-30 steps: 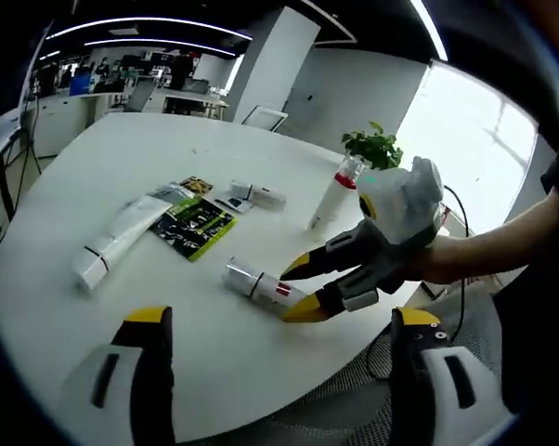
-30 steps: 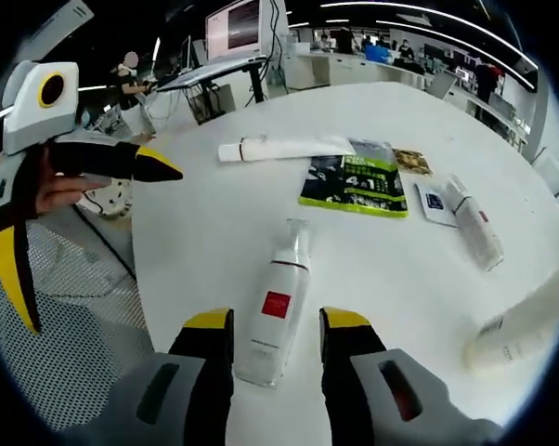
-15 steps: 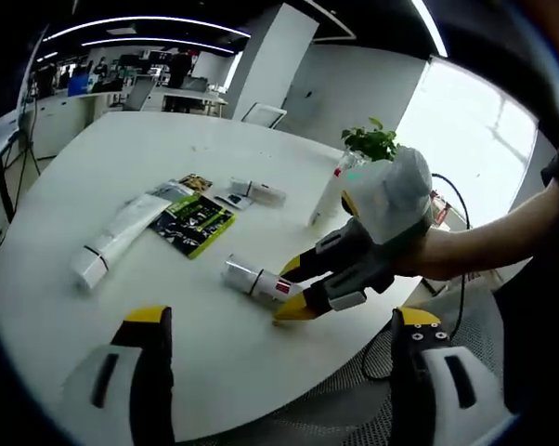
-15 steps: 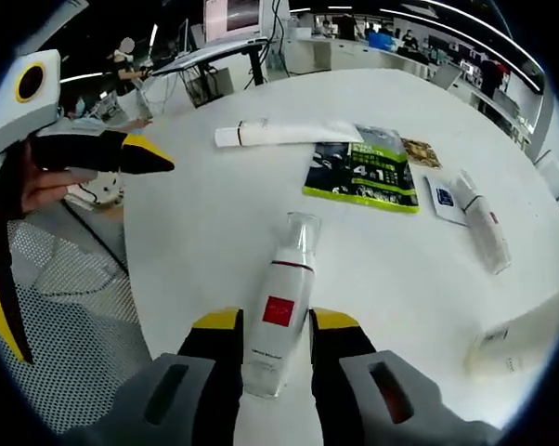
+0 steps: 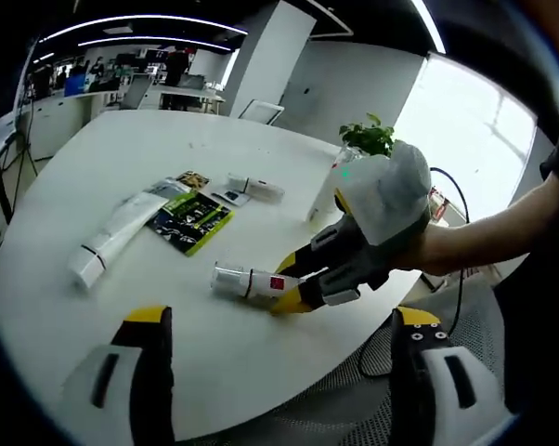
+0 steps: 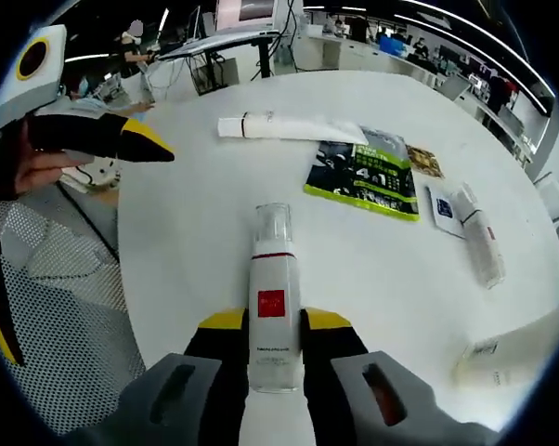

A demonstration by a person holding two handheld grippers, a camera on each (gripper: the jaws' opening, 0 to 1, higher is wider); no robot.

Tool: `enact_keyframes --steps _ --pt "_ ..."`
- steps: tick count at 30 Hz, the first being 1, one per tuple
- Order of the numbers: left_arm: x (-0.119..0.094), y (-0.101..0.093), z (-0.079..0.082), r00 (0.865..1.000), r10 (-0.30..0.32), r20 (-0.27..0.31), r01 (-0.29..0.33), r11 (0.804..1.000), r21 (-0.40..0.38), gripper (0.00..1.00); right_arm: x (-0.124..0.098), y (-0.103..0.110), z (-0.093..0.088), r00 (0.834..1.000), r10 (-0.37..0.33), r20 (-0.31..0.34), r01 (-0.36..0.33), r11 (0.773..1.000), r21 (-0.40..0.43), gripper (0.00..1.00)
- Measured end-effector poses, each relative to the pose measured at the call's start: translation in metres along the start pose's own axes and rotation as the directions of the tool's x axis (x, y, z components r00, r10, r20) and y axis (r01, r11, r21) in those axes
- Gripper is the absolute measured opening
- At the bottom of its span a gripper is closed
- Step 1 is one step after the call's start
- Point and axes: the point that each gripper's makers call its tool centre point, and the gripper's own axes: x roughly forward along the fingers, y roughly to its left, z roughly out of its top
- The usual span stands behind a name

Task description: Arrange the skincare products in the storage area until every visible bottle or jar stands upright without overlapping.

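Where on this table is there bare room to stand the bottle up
Bare white table lies between the bottle, clamped in the right gripper, and the long tube. It is crowded past the green packet, around the small tube.

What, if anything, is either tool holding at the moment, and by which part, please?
The right tool grips the white bottle with the red label by its lower body, near the base. The left tool is open and holds nothing.

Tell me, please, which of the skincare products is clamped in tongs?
The bottle with the red square label, lying between the right tongs; the other products lie free.
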Motion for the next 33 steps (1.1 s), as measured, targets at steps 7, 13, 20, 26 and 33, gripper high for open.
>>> enact_keyframes --steps 7,13,20,26,33 --pt "0.0 0.0 0.0 1.0 -0.002 -0.003 0.002 1.0 0.001 0.9 0.001 -0.002 0.0 1.0 0.01 0.016 -0.01 1.0 0.025 0.21" --pt "0.0 -0.001 -0.001 1.0 -0.004 -0.005 0.004 1.0 0.003 0.9 0.0 -0.001 -0.002 1.0 0.014 0.028 -0.015 0.999 0.04 0.21" --pt "0.0 -0.001 0.001 1.0 -0.006 0.002 0.006 1.0 -0.005 0.9 -0.005 -0.003 -0.003 0.999 0.017 0.045 -0.019 0.999 0.046 0.21" --pt "0.0 0.001 0.002 1.0 -0.007 0.009 0.007 1.0 -0.017 0.9 -0.011 -0.003 -0.004 0.997 0.02 0.068 -0.024 0.998 0.057 0.2" --pt "-0.001 0.001 0.004 1.0 -0.011 0.02 0.012 0.999 -0.04 0.89 -0.023 -0.001 0.002 0.994 0.025 0.111 -0.035 0.996 0.083 0.2"
